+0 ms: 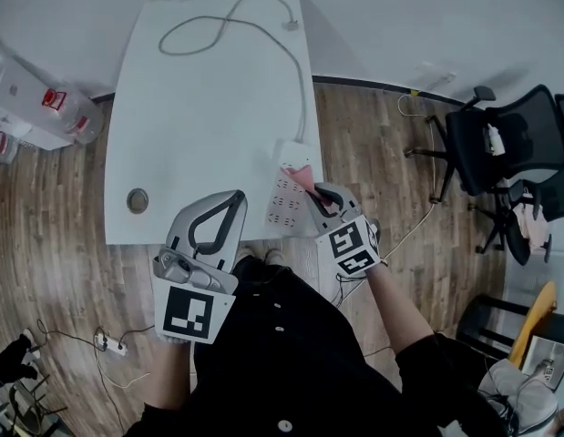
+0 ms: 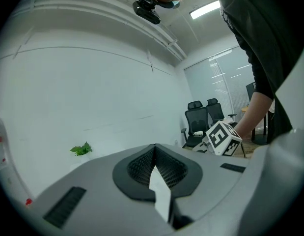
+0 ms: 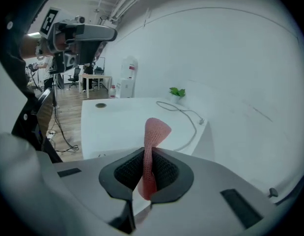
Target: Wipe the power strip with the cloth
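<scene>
Cloth [image 3: 151, 146], pink and knitted, is pinched upright between the closed jaws of the right gripper [image 3: 148, 154]. In the head view it sits over the middle of the white power strip [image 1: 283, 200], though contact cannot be confirmed. The strip lies at the right edge of the white table [image 1: 199, 107], and its cable [image 1: 263, 30] loops away across the top. The left gripper [image 2: 154, 149] hangs near the table's near edge, jaws pressed together on nothing.
</scene>
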Motion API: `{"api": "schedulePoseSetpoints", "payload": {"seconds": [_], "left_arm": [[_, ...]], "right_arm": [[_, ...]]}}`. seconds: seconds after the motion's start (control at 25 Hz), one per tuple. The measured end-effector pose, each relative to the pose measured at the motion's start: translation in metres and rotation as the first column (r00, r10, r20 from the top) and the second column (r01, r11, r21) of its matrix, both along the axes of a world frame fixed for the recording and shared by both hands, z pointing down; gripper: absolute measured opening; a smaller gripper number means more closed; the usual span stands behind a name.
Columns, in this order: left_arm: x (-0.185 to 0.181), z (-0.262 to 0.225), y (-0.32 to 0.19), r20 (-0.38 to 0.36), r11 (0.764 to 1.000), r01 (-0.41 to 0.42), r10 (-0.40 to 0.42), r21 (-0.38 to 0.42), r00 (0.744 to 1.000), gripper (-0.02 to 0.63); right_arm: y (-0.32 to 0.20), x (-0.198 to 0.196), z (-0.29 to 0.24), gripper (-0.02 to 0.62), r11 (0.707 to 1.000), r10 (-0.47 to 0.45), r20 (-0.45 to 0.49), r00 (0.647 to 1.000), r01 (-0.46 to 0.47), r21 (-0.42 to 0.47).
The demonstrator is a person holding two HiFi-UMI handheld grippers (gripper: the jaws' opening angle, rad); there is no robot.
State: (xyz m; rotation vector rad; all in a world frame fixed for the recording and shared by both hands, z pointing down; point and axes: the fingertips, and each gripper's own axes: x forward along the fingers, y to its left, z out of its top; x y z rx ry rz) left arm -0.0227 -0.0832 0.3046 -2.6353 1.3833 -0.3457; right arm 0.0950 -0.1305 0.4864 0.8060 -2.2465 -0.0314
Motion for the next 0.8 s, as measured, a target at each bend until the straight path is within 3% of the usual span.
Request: {"api": "schedulePoseSetpoints", "payload": {"seconds": [0.4, 0.8], "left_arm": [[-0.027, 0.002, 0.007, 0.016, 0.994, 0.111, -0.111, -0.01, 0.994, 0.011], [-0.057, 0.006, 0.024, 0.032, 0.979, 0.201, -0.201, -0.025, 0.979, 0.011]], "right_arm": [[-0.086, -0.006, 0.004, 0.056, 0.997, 0.014, -0.076, 0.997, -0.008, 0.079], [-0.106, -0.022, 0.05, 0.057, 1.0, -0.012, -0.179, 0.984, 0.011, -0.006]]}}
